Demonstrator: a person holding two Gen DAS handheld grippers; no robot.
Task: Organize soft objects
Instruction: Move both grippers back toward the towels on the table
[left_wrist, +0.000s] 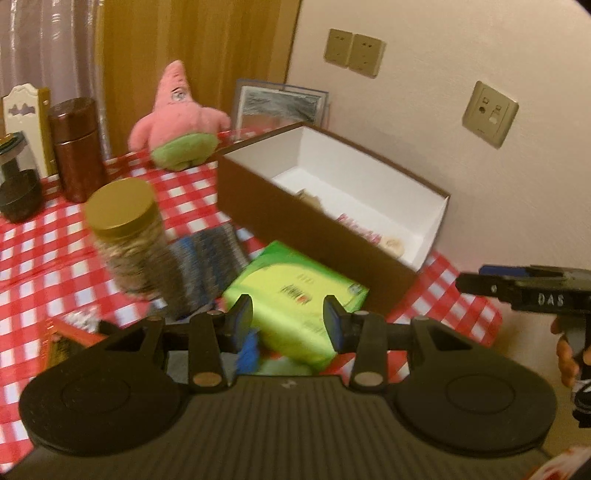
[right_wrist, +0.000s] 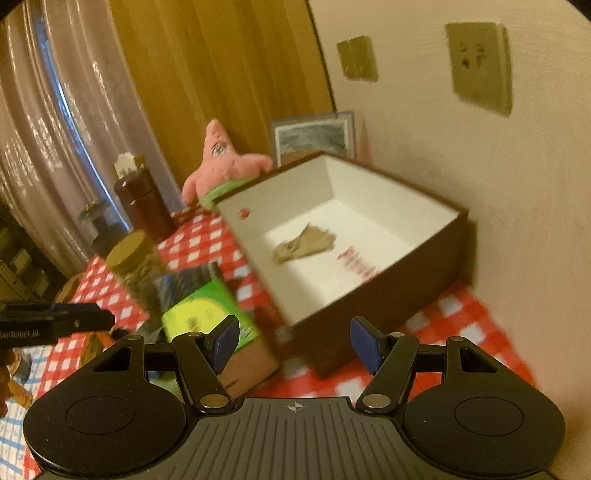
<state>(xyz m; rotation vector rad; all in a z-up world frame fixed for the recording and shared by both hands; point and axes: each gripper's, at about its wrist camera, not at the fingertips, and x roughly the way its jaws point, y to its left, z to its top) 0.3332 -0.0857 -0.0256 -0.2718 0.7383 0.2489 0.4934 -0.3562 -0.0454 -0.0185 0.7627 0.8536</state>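
Both claws, left claw (left_wrist: 288, 317) and right claw (right_wrist: 293, 343), stood open and empty before the brown white-lined cardboard box (right_wrist: 373, 314) on the red-checked counter (left_wrist: 44, 258).

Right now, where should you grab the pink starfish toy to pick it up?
Grab the pink starfish toy by its pointed head, coming down from above. It stands upright at the back of the checked table, the tip narrow and free, while the brown box crowds its right arm.
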